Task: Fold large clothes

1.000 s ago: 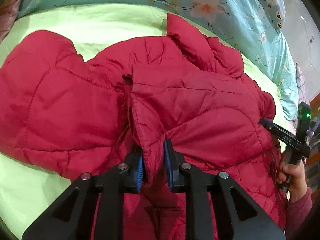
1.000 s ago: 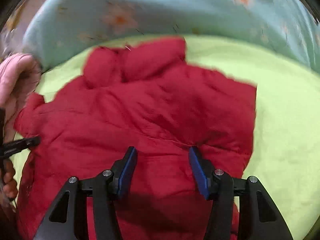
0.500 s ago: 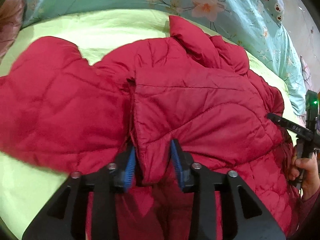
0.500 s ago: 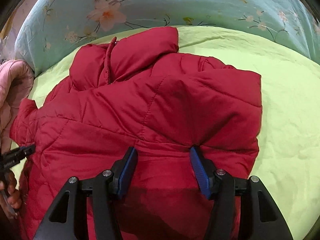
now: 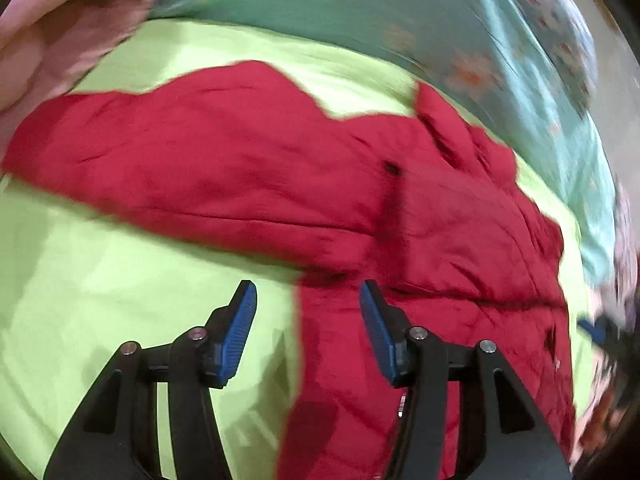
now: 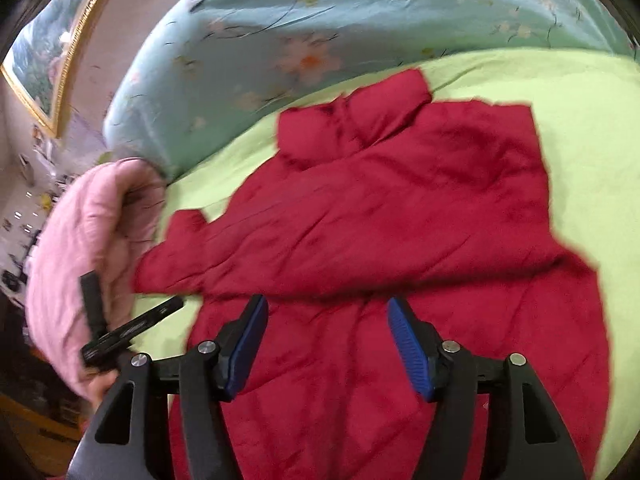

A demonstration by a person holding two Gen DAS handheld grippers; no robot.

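Both grippers, left gripper (image 5: 307, 328) and right gripper (image 6: 327, 346), have just been opening, empty; sleeve fold laid on the jacket (image 6: 400, 216); next needs the other sleeve.

The setting is a bedroom in a home. A bed spread with a lime-green sheet (image 6: 580, 92) fills most of both views, and a bulky light-blue quilt with a floral print (image 6: 304, 40) lies bunched along its far edge, with a pink padded garment (image 6: 84, 240) heaped at the bed's side. On the pale wall (image 6: 120, 20) behind the bed hangs a gilt-framed picture (image 6: 44, 56), and small household clutter, too blurred to identify, is seen below it.
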